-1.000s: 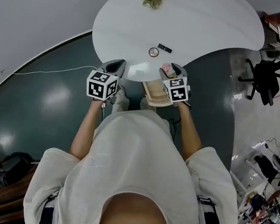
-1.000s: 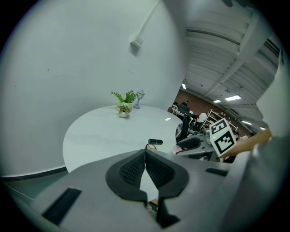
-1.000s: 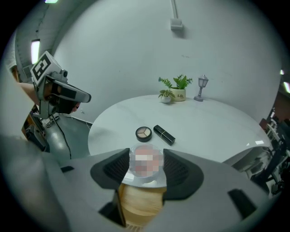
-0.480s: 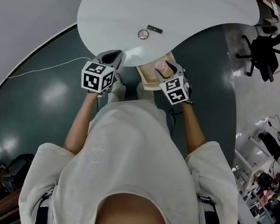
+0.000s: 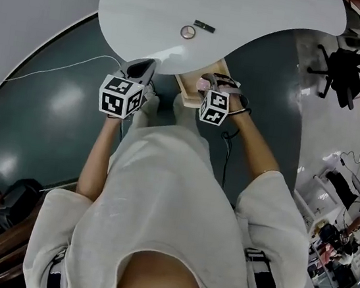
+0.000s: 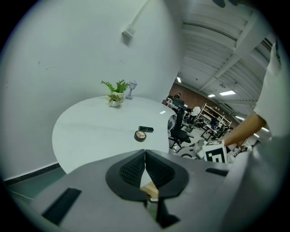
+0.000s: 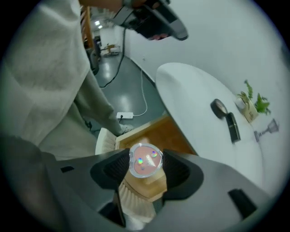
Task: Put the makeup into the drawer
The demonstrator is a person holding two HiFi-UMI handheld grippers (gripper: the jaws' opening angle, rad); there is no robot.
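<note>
A round pink makeup compact point(image 7: 145, 159) sits clamped between the pads of my right gripper point(image 7: 144, 168), which points steeply down over the open wooden drawer point(image 7: 156, 132). In the head view that gripper point(image 5: 211, 84) hangs just below the white table's point(image 5: 251, 17) near edge, above the drawer point(image 5: 188, 94). On the table lie a small round compact point(image 5: 187, 32) and a black tube point(image 5: 204, 26), also seen as the compact point(image 6: 140, 135) and the tube point(image 6: 146, 129). My left gripper point(image 6: 145, 164) is shut on nothing, at the table edge left of the drawer.
A potted plant point(image 6: 117, 93) and a small glass point(image 6: 132, 89) stand at the table's far side. A power strip point(image 7: 124, 116) and a white cable point(image 5: 51, 70) lie on the dark floor. An office chair point(image 5: 342, 68) stands to the right.
My right gripper has rolled over and dropped from the table edge to above the drawer, still holding the pink compact. The left gripper has shifted slightly.
</note>
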